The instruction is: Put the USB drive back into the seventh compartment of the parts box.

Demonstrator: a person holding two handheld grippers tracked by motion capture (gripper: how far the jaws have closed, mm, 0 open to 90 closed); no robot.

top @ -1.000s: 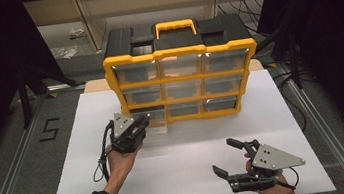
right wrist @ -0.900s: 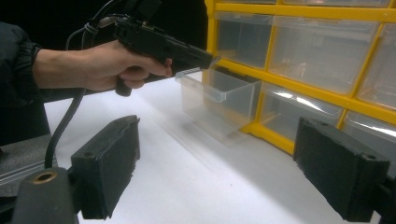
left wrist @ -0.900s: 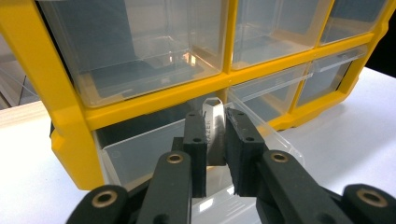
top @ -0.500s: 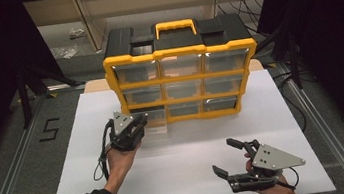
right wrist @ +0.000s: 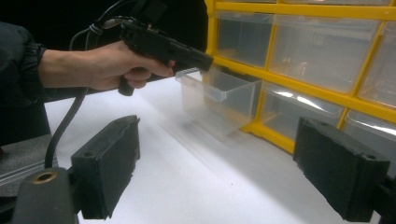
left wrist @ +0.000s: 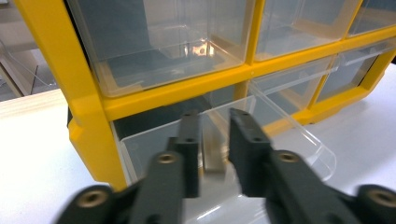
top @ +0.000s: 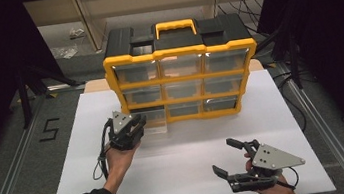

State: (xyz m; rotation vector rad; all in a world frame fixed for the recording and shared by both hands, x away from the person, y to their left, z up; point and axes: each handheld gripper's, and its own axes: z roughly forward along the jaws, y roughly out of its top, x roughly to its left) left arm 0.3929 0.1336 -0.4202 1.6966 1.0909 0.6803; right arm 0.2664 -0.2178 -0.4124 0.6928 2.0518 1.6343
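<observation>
From my remote seat the high view is lit from overhead onto the white table (top: 185, 171), bright and evenly washed, while black curtains at both sides fall into near-total darkness and soft shadows sit under the yellow drawer cabinet (top: 183, 83). In the left gripper view I get the black jaws smeared out of focus up close, with small glints on the clear pulled-out drawer (left wrist: 219, 140). The right gripper view is sharper on the near pads, the tabletop glares almost white, and the cabinet's drawers carry hazy reflections.
</observation>
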